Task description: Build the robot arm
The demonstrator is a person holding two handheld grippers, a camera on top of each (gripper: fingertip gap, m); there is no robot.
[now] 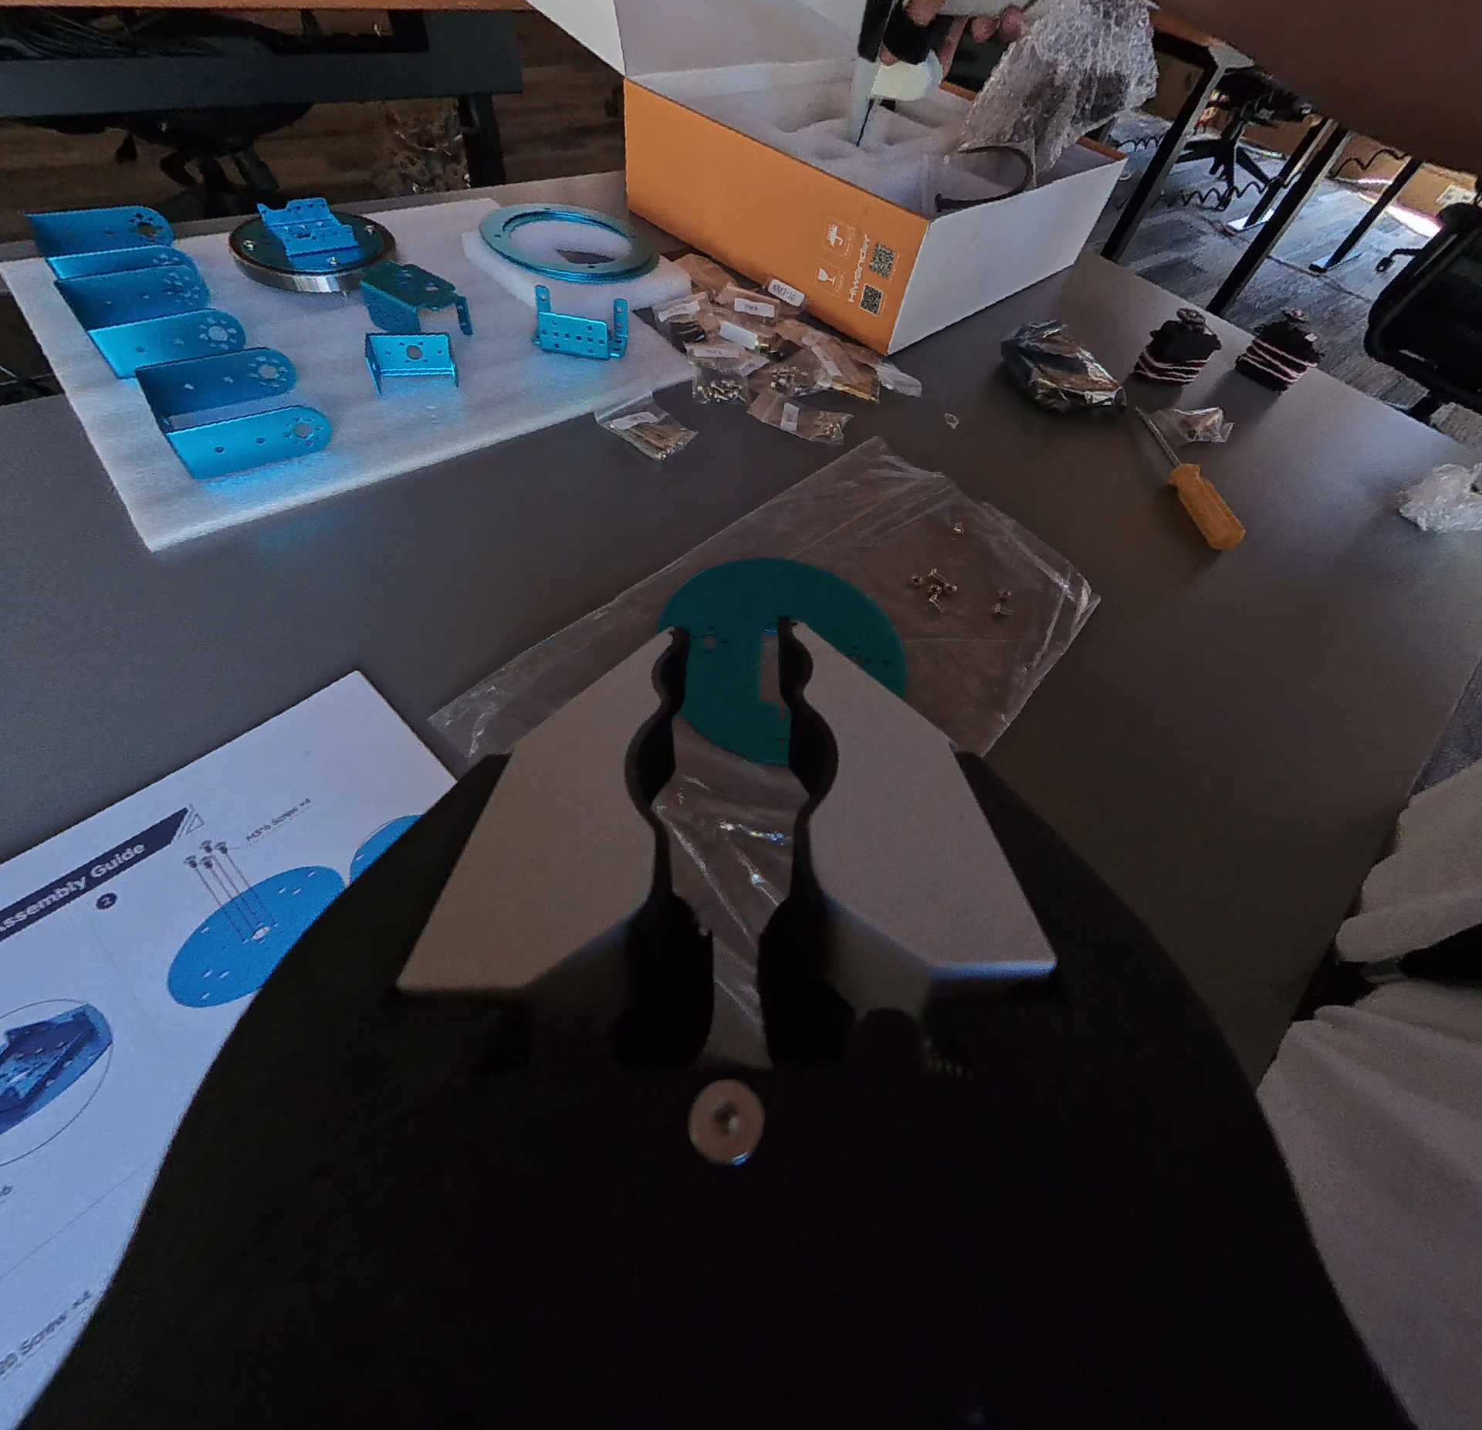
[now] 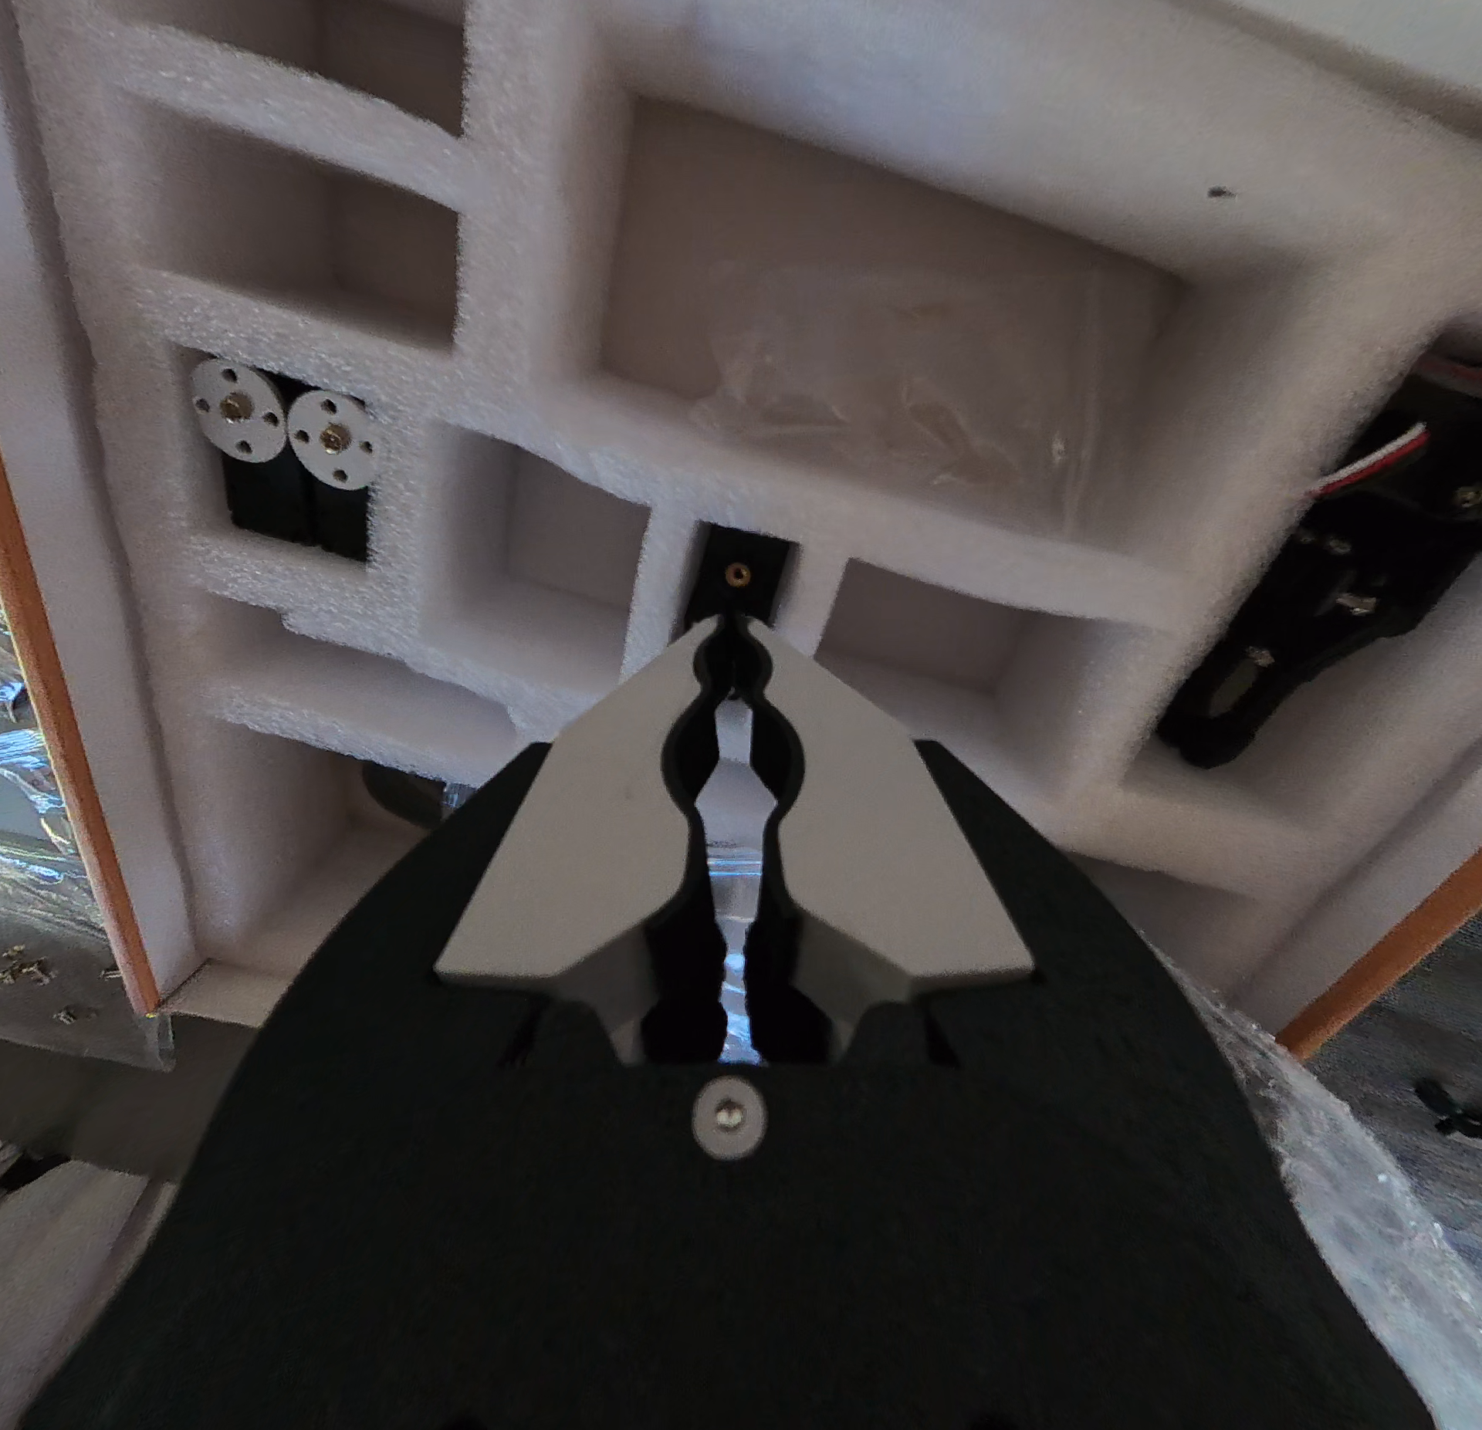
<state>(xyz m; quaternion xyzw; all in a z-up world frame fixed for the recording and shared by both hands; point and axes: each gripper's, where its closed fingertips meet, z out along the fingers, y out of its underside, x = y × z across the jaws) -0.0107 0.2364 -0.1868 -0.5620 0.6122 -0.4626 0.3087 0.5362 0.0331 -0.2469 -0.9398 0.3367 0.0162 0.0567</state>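
My left gripper [image 1: 734, 628] is open, its tips low over a teal round plate [image 1: 850, 622] that lies on a clear plastic bag [image 1: 922, 501] on the grey table [image 1: 321, 630]. It holds nothing. My right gripper [image 2: 734, 638] reaches down into the white foam insert [image 2: 545, 189] of an orange and white box [image 1: 762, 189]. Its tips are pinched on the near edge of a black servo [image 2: 738, 570] standing in a narrow slot. The left wrist view shows that gripper [image 1: 862, 129] far off, held by a hand, inside the box.
Two servos with silver round horns [image 2: 281, 429] sit in a left slot, and a black part with wires [image 2: 1323, 590] at the right. On the table are blue brackets [image 1: 200, 349] on a foam sheet, screw bags [image 1: 770, 349], loose screws [image 1: 934, 582], a screwdriver [image 1: 1195, 493], two servos [image 1: 1175, 345] and a printed sheet [image 1: 200, 870]. Left tips to right tips: about 60 cm. From the right gripper's tips to the white foam insert [image 2: 545, 189] is close to 9 cm.
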